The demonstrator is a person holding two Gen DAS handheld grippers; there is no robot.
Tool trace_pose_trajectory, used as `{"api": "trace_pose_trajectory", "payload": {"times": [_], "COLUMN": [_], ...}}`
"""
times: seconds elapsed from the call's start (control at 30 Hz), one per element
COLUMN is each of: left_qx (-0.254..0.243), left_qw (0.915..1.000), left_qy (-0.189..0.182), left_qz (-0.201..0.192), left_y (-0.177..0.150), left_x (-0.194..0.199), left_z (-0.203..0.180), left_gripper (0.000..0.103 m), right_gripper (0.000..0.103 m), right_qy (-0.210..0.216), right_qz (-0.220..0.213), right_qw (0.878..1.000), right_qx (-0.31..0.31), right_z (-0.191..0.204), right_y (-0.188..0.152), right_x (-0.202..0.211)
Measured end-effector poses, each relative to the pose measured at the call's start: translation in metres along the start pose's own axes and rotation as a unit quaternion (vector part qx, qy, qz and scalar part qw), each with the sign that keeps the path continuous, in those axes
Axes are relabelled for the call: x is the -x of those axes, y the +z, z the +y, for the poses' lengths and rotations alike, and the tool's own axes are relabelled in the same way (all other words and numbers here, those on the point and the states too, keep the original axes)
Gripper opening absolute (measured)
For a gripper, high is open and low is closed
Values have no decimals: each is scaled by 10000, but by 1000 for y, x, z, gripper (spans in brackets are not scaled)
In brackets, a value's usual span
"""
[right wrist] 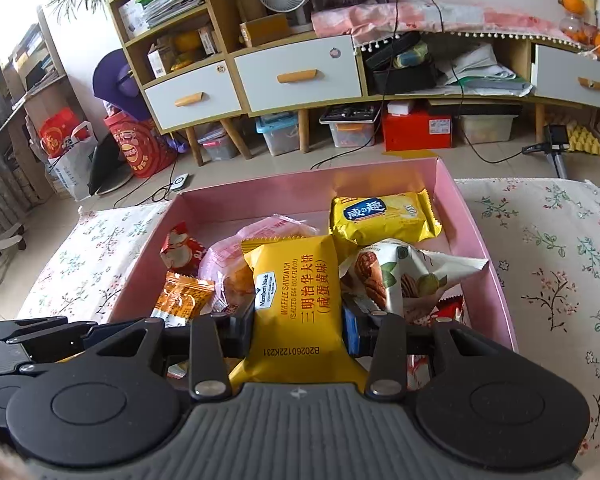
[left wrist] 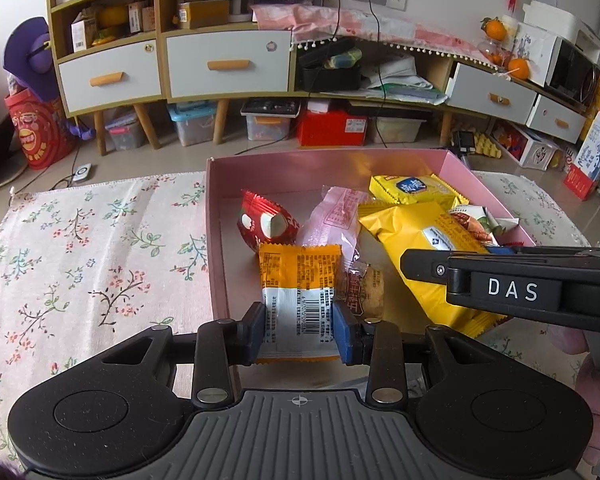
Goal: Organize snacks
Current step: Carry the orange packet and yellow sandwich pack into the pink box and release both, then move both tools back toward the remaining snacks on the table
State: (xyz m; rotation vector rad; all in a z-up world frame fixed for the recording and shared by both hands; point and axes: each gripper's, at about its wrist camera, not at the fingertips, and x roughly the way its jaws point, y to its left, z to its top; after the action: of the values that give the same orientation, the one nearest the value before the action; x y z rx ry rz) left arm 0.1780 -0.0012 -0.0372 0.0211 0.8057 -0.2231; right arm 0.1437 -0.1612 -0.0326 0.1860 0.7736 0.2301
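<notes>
Together, both tongs grip snacks above the pink box (left wrist: 452,162) on the floral-clothed bench (left wrist: 84,248). The left tongs (left wrist: 299,330) clamp an orange-and-white packet (left wrist: 298,284) at the box's near wall; the right tongs (right wrist: 298,330) pinch a yellow waffle sandwich pack (right wrist: 294,292) over the nut bag (right wrist: 396,280) and yellow cracker pack (right wrist: 382,216).

Left black two-finger gripper (left wrist: 299,330) clamps an orange-and-white snack packet (left wrist: 298,292); right black two-finger gripper (right wrist: 298,330) pinches a yellow waffle sandwich pack (right wrist: 294,304), both angled downward.
</notes>
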Motion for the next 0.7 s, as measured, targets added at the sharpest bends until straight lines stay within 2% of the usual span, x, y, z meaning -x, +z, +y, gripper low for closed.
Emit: {"api": "trace_pose_trajectory", "payload": {"times": [0.17, 0.23, 0.3, 0.4, 0.7], "left_qx": [-104, -145, -169, -176, -191], "left_qw": [9999, 9999, 9998, 9998, 9997], "left_qy": [-28, -25, -27, -35, -50], "left_qz": [-30, -27, -34, -46, -142], "left_y": [-3, -3, -3, -3, -5], "left_x": [1, 3, 6, 11, 37], "left_z": [-3, -4, -5, -8, -16], "left_gripper": [42, 44, 48, 58, 73], "right_gripper": [44, 55, 59, 63, 74], "right_qy": [-13, 58, 100, 63, 66], "right_qz": [3, -24, -52, -84, -149], "right_qw": [10000, 9999, 9999, 9999, 9998], "right_qx": [-57, -83, -97, -91, -92], "right_z": [-1, -1, 0, 0, 0], "right_y": [1, 2, 3, 4, 5], "right_x": [0, 3, 5, 9, 28]}}
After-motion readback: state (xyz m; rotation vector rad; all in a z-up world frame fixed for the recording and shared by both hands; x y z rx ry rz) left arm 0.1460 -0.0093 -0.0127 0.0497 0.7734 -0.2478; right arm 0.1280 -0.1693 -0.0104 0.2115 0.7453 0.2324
